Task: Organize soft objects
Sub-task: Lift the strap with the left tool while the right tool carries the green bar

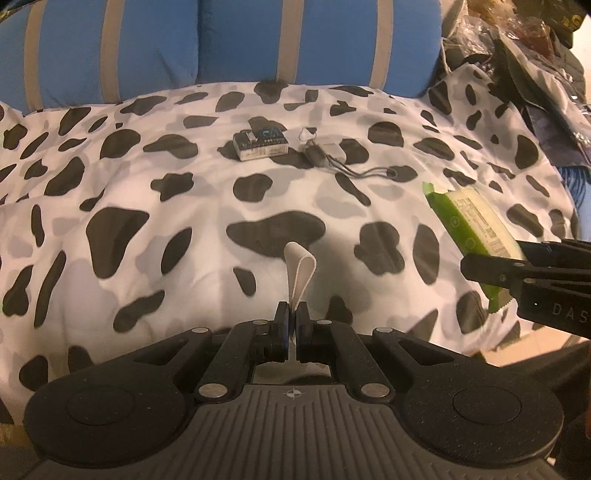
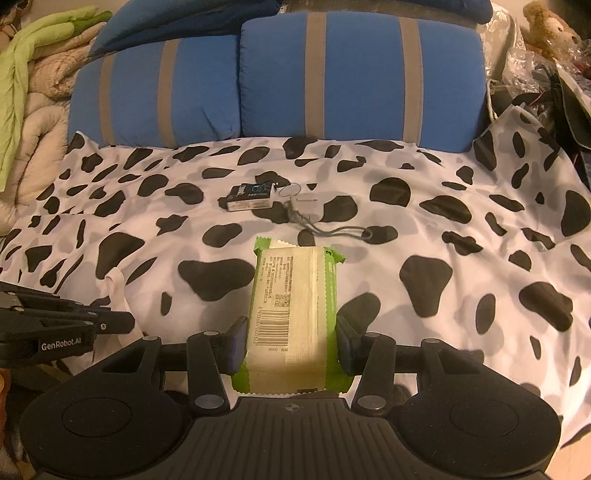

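My left gripper point(image 1: 293, 323) is shut on a pale folded cloth strap point(image 1: 300, 273) that sticks up over the cow-print cover point(image 1: 147, 229). The same pale cloth shows in the right wrist view point(image 2: 117, 291), beside the left gripper point(image 2: 122, 320). My right gripper point(image 2: 291, 341) is shut on a green and white soft pack point(image 2: 291, 306), its pads pressing both sides. That pack also shows at the right in the left wrist view point(image 1: 476, 236), held by the right gripper point(image 1: 491, 273).
A small dark box point(image 2: 251, 197) and a white charger with grey cord point(image 2: 306, 206) lie mid-bed. Two blue striped pillows point(image 2: 362, 74) stand at the back. Quilts point(image 2: 29, 92) pile at left, and bags and a plush toy point(image 2: 546, 29) at right.
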Tool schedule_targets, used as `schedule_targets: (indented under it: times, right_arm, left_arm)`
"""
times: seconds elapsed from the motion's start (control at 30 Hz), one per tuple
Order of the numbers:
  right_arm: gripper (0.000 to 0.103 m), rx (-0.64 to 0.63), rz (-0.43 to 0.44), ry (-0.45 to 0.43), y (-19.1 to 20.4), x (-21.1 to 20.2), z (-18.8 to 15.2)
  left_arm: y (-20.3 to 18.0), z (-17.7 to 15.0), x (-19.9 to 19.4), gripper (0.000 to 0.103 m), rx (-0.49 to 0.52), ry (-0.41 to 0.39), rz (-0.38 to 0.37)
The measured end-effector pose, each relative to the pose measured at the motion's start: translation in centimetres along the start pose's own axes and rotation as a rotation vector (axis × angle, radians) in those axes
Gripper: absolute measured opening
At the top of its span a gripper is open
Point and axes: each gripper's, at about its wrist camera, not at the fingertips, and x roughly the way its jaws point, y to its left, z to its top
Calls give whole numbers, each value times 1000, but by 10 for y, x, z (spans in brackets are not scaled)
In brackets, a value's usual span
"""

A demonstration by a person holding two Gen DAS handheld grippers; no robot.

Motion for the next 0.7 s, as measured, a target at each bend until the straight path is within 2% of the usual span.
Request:
schedule_targets:
  times: [0.7]
  right_arm:
    - [51, -14, 49, 51, 21, -43, -47]
  left_arm:
    - [-13, -50, -25, 4, 21, 75, -23]
